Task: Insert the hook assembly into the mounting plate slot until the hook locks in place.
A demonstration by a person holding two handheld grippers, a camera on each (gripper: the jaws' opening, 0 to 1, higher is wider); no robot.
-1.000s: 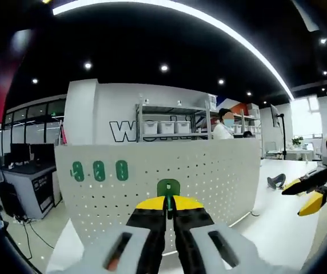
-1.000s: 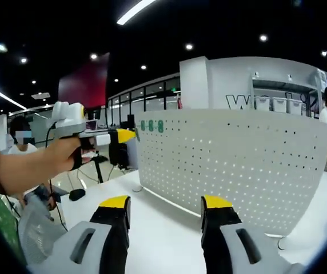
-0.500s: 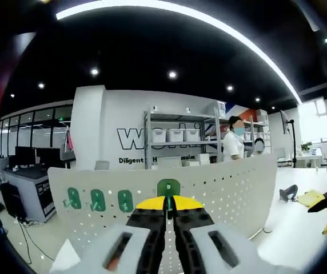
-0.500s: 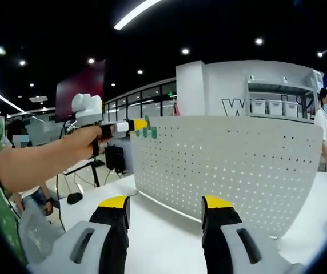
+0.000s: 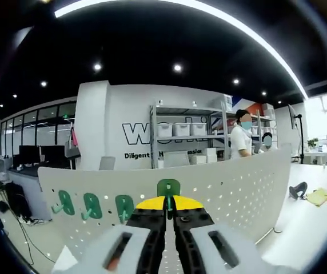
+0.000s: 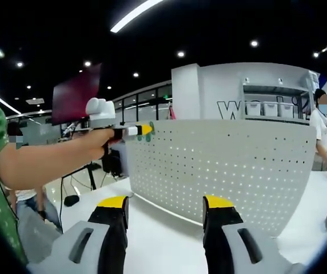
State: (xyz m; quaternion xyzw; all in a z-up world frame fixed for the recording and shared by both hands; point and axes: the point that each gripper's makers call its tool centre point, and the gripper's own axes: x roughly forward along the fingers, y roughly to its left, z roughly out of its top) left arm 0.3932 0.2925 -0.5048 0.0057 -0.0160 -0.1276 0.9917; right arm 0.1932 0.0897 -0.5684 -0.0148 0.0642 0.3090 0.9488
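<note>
The left claw (image 5: pixel 168 206) is clamped on a small green plastic hook (image 5: pixel 168 188), held just in front of the curved white perforated mounting plate (image 5: pixel 220 188) (three green hooks (image 5: pixel 92 205) already hang there). The right claw (image 6: pixel 165 206) gapes wide above the white bench (image 6: pixel 163 240).

My jaws are black with yellow tips, set in pale grey housings, and my left gripper (image 5: pixel 168 204) pinches a green hook (image 5: pixel 168 188). The mounting plate (image 6: pixel 226 165) is white, dotted all over with small holes (three more green hooks (image 5: pixel 92 205) sit on it), above a white surface (image 6: pixel 163 237).
</note>
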